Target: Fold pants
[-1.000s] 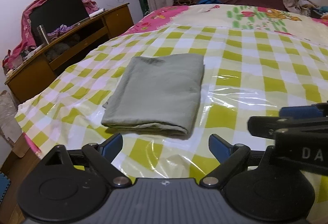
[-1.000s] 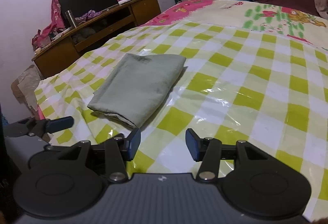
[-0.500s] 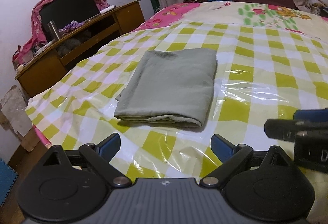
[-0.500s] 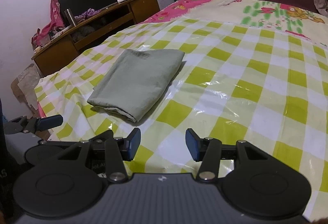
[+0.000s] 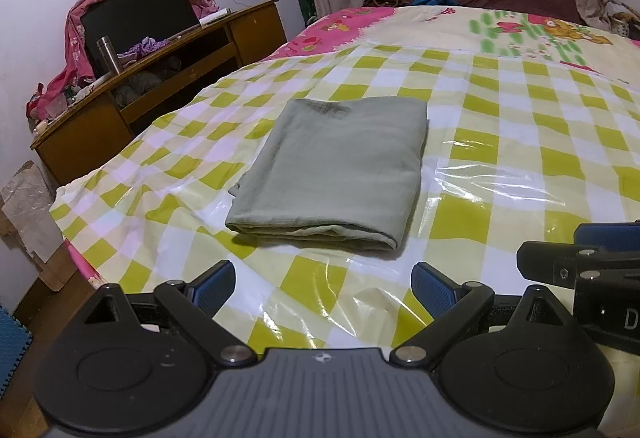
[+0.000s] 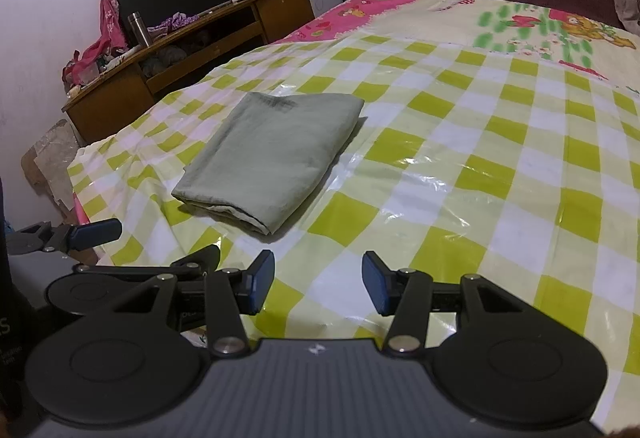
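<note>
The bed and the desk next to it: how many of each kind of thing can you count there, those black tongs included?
Folded green pants: 1
Checked plastic sheet: 1
Tongs: 2, the left tongs and the right tongs, both open and touching nothing
Metal flask on the wooden desk: 1
Wooden desk: 1
Total: 6

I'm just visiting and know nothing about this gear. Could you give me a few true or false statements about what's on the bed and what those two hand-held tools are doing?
1. The green pants lie folded into a neat rectangle on the checked sheet. True.
2. The left tool is clamped on the pants. False: it is open and clear of them.
3. The right tool is open and holds nothing. True.
4. A metal flask stands on the bed. False: it stands on the wooden desk.
</note>
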Demonstrator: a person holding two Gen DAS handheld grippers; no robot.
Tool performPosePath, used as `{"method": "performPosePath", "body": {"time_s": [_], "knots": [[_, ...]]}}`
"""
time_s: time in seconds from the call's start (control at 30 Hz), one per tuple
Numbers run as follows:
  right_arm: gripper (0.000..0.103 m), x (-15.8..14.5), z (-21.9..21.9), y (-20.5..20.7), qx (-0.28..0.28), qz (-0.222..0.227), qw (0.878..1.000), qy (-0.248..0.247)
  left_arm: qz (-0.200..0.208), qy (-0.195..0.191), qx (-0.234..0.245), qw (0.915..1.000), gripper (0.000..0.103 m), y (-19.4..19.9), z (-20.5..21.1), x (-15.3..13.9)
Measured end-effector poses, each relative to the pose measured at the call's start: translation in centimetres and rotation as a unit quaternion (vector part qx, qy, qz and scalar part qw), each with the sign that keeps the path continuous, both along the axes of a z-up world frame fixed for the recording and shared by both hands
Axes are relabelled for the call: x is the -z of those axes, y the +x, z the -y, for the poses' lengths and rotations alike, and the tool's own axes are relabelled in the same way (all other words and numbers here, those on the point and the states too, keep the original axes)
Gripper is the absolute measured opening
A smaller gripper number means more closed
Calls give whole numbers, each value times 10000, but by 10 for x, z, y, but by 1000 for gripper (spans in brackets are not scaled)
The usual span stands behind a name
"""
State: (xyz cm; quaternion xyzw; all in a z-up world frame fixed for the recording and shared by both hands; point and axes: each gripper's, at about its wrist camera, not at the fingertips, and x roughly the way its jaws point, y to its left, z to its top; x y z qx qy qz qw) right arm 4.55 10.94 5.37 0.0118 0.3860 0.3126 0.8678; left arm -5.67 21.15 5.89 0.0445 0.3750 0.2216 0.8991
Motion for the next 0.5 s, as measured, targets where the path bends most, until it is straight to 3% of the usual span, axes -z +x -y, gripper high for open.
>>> {"method": "performPosePath", "body": {"time_s": [0.5], "knots": [[51,0,-1,-1,-18,0,10000,-11,16,-19,-33,10000,103,-2,0,0]]}}
